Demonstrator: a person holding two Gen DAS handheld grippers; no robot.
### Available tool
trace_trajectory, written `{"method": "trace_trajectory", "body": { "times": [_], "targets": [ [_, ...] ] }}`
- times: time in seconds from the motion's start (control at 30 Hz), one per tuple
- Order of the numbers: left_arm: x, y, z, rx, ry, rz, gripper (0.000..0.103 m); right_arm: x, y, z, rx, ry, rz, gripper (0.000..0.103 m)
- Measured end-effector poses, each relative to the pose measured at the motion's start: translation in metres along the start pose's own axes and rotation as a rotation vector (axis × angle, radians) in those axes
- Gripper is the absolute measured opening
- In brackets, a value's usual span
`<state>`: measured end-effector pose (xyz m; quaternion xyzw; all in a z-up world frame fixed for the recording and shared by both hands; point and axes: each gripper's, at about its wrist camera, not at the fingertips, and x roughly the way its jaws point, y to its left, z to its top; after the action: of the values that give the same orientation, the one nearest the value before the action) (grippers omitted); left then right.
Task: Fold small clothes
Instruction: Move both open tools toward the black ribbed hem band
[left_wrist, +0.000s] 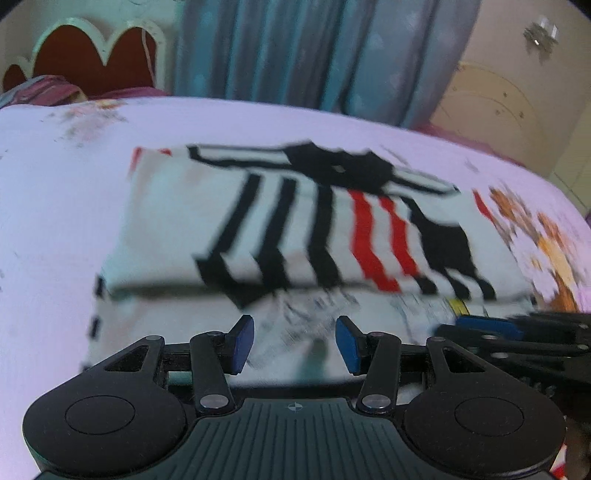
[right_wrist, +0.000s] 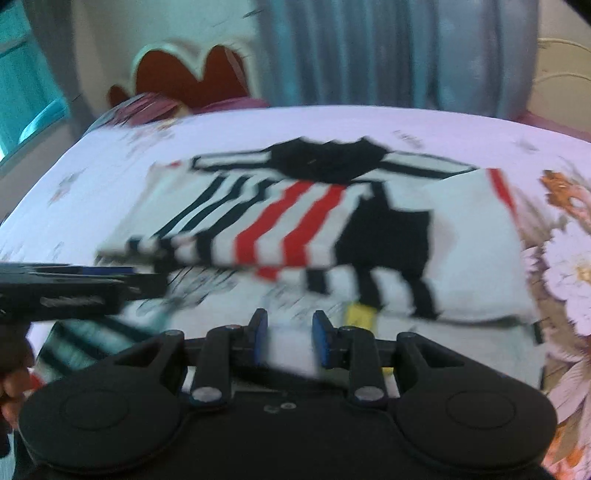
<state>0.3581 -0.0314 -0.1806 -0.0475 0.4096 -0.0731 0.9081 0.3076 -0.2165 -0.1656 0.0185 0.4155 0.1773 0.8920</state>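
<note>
Striped shirt (left_wrist: 314, 229) on bed, yellow tag (right_wrist: 360, 314) only right view

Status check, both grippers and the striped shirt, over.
Left gripper open, empty. Right gripper open, empty. Striped shirt part-folded on bed. Nothing in the way.

Both views are smeared by blur. The white shirt with black and red stripes (left_wrist: 303, 221) has fuzzy edges, and the grey print on its near part is too smeared to read. A small yellow patch (right_wrist: 360, 314) near the shirt's near edge is too blurry to tell what it is. The dark red scalloped headboard (left_wrist: 92, 62) is cut off by the left edge. The flowers on the pale pink flowered bed sheet (right_wrist: 569, 258) run off the right side. The hand (right_wrist: 13, 384) at the left edge shows only a little.
</note>
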Motion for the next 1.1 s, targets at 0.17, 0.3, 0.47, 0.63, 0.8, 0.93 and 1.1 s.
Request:
{"method": "trace_trajectory", "body": {
  "times": [0.17, 0.3, 0.47, 0.63, 0.8, 0.93, 1.1],
  "targets": [
    [-0.004, -0.01, -0.028, 0.062, 0.037, 0.026, 0.049, -0.002, 0.01, -0.016, -0.041, 0.044, 0.032, 0.025],
    [-0.022, 0.003, -0.045, 0.078, 0.044, 0.062, 0.049, -0.011, -0.001, -0.034, -0.099, 0.066, -0.023, 0.025],
    [-0.047, 0.025, -0.067, 0.06, 0.054, 0.092, 0.049, -0.042, -0.028, -0.063, -0.081, 0.06, -0.154, 0.025],
    [-0.072, 0.028, -0.082, 0.051, 0.054, 0.085, 0.049, -0.073, -0.031, -0.086, -0.002, 0.035, -0.165, 0.028],
    [-0.092, 0.005, -0.096, 0.078, 0.03, -0.011, 0.05, -0.093, 0.017, -0.099, -0.016, -0.009, -0.097, 0.027],
    [-0.094, -0.007, -0.111, 0.108, 0.042, -0.038, 0.051, -0.091, 0.05, -0.107, -0.032, 0.003, -0.074, 0.025],
    [-0.101, 0.004, -0.133, 0.12, 0.052, -0.026, 0.052, -0.093, 0.053, -0.129, -0.001, 0.047, -0.124, 0.024]
  ]
}}
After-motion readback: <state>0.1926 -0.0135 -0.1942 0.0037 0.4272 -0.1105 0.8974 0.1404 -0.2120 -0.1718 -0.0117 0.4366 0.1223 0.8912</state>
